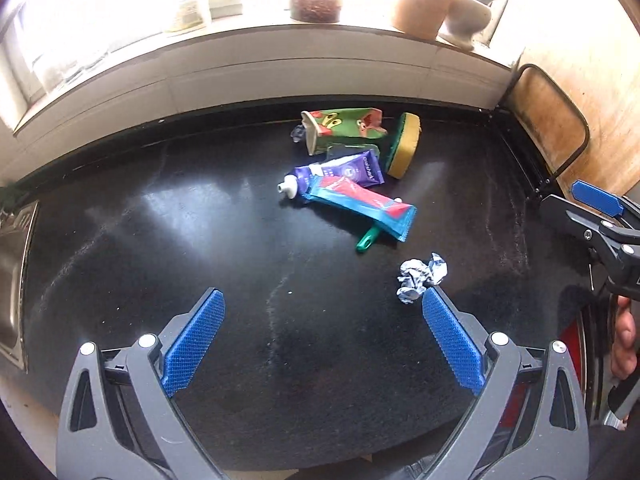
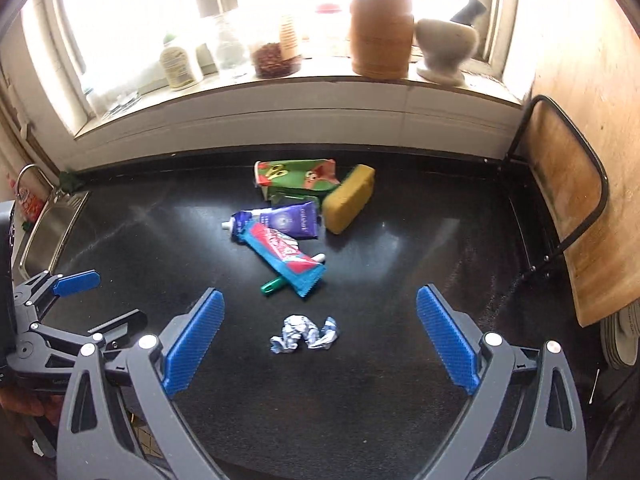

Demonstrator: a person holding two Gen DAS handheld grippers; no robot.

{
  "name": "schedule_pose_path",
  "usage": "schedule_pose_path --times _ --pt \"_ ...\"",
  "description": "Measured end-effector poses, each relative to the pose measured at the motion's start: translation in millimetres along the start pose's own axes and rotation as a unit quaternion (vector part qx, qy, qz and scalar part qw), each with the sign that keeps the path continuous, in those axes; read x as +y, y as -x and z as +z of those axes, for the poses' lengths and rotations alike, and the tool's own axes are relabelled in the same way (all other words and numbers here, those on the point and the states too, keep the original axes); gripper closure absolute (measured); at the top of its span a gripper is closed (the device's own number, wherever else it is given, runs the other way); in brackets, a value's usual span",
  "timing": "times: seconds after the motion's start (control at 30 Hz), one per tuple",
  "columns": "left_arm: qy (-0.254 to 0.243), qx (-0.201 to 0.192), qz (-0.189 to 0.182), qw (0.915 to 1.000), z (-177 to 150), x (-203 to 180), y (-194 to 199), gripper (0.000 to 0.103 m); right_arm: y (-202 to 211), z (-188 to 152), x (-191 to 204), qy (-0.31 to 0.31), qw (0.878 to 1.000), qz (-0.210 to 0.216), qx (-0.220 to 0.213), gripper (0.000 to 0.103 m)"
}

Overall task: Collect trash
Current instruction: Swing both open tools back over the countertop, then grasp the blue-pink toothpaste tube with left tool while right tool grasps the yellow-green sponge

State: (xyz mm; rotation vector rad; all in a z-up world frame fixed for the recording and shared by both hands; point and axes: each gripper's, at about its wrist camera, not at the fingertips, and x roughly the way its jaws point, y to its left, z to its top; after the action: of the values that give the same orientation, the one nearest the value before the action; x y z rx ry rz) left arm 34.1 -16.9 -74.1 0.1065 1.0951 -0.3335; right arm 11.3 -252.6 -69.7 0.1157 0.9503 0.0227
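Trash lies in a loose heap at the centre of a black counter (image 2: 400, 380): a green carton (image 2: 294, 178) at the back, a purple tube (image 2: 280, 221) below it, a blue-and-red tube (image 2: 286, 261) crossing that, and a crumpled foil wad (image 2: 305, 332) alone in the lower centre of the right wrist view.

At the lower left of that view the left gripper (image 1: 323, 340) is released and holds nothing; in its own camera the foil (image 1: 420, 278) sits just off the tip of its right-hand finger, outside the jaws. In the lower centre the right gripper (image 2: 320, 338) is likewise spread wide and empty, with the foil lying between its blue pads (image 2: 196, 338) but touching neither.

The foil looks feather-light and springy, likely to skid on the glossy top unless pinched across its thick middle. The tubes look soft and slick, best taken flat across the body. The carton seems crushed and would give under pressure. The yellow sponge (image 2: 348, 198) at the right of the heap is soft; whether it counts as trash cannot be told.

A green handle (image 2: 273, 286) pokes from under the blue-and-red tube, the rest hidden. No bin shows in either view. A sink (image 2: 52, 228) at the left edge is cut off, and window glare washes out the sill.
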Motion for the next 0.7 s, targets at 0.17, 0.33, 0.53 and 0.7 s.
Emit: schedule_pose_path --times 0.17,0.33,0.53,0.7 --pt "0.012 0.016 -0.004 0.9998 10 -11 -12 0.007 -12 5 -19 -0.008 1.000 0.007 0.007 0.009" --pt "0.036 0.031 -0.001 0.9989 28 -22 -38 0.007 -36 19 -33 -0.007 1.000 0.011 0.017 0.009" --pt "0.080 0.050 0.000 0.9955 52 -27 -89 0.007 -86 49 -40 0.004 0.999 0.023 0.043 0.012" --pt "0.123 0.074 0.004 0.9896 62 -26 -137 0.007 -147 76 -42 0.003 0.997 0.025 0.079 0.012"
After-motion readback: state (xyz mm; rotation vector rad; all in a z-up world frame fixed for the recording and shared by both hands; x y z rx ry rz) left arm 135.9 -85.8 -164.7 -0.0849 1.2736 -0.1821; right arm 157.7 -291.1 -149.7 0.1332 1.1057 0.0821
